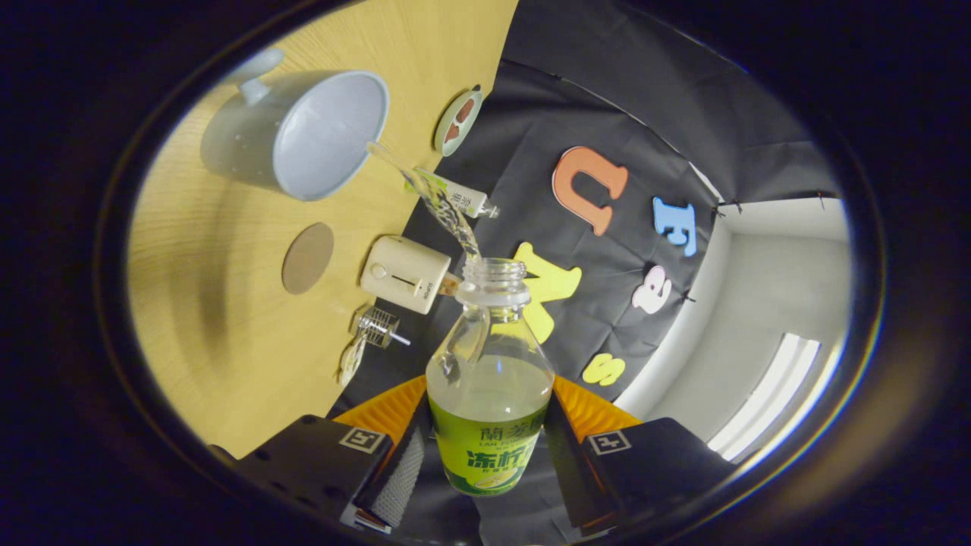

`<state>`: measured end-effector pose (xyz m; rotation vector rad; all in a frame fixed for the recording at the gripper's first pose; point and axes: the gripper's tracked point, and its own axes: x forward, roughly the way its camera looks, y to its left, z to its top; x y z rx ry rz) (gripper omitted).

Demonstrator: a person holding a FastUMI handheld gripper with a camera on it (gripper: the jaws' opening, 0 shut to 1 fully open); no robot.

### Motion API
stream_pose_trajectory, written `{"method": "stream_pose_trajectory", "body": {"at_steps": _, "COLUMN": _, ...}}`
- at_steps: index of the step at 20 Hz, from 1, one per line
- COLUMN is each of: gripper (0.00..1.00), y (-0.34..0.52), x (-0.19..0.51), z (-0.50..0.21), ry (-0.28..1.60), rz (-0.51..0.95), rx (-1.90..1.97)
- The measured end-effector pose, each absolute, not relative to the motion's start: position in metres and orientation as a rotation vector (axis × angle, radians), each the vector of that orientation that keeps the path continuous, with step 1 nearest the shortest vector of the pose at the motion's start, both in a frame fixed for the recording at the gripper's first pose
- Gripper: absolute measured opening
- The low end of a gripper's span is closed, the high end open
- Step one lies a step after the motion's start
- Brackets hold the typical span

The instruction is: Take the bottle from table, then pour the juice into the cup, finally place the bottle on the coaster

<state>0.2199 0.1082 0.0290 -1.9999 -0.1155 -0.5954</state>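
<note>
We hold the gripper (485, 455) rolled far over to one side, so the wooden table (227, 318) appears tipped up on edge beyond the fingers. Both fingers press on the labelled lower body of the bottle (489, 379), clamping it between them. The bottle has no cap on, and its mouth points away from us. A stream of juice (440, 201) runs from the mouth into the cup (303, 133), which stands well beyond the fingers. The round brown coaster (308, 258) lies on bare tabletop nearer than the cup, apart from it. Along the table edge we see a white device (404, 273), a small tube (459, 197), a wire whisk (377, 327) and a small dish (459, 121).
</note>
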Motion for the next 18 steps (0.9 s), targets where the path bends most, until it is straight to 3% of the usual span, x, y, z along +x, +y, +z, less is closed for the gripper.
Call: {"method": "stream_pose_trajectory", "body": {"at_steps": 18, "gripper": 0.82, "y": 0.117, "x": 0.216, "z": 0.036, "ry": -0.187, "rz": -0.616, "rx": -2.117}}
